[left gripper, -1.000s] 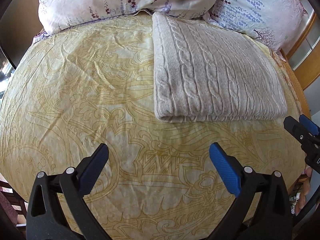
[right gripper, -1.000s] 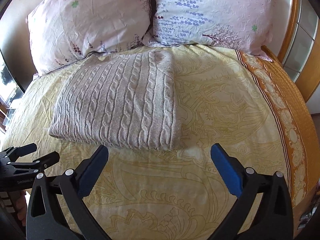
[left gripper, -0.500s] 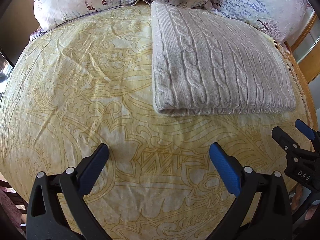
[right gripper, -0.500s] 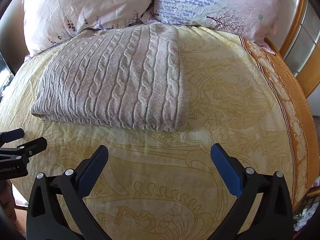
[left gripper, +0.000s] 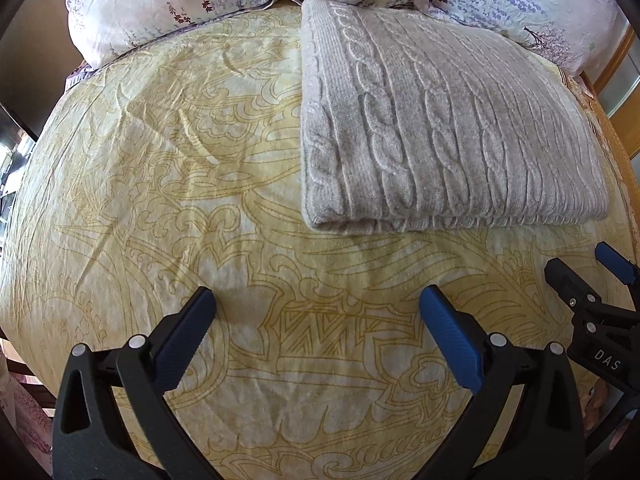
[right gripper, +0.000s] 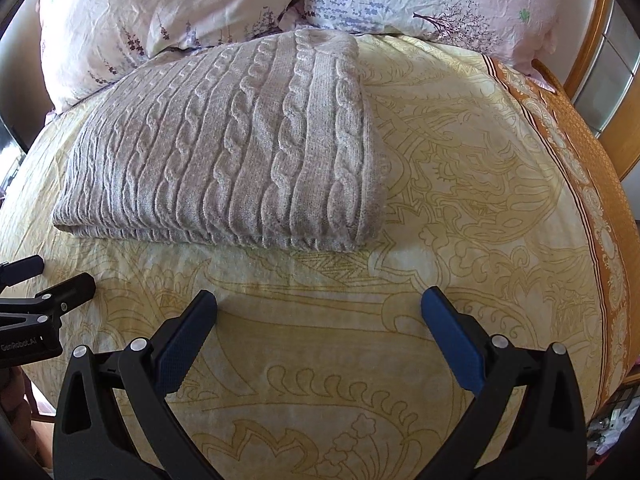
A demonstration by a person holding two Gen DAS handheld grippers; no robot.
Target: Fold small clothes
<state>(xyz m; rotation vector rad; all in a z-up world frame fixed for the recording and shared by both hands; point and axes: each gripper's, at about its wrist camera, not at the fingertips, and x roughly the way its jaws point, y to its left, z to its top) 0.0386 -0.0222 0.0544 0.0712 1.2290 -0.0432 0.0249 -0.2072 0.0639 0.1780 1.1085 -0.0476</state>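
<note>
Left wrist view: the left hand-held gripper is spread wide, its 2 blue-padded fingers holding nothing, above the yellow patterned bedspread. The folded grey cable-knit sweater lies ahead and to the right, its far end against the floral pillows. The right hand-held gripper shows at the right edge, also released.

Right wrist view: the right hand-held gripper is wide open and empty over the bedspread. The sweater lies ahead to the left, apart from both grippers. The left hand-held gripper shows at the left edge.
</note>
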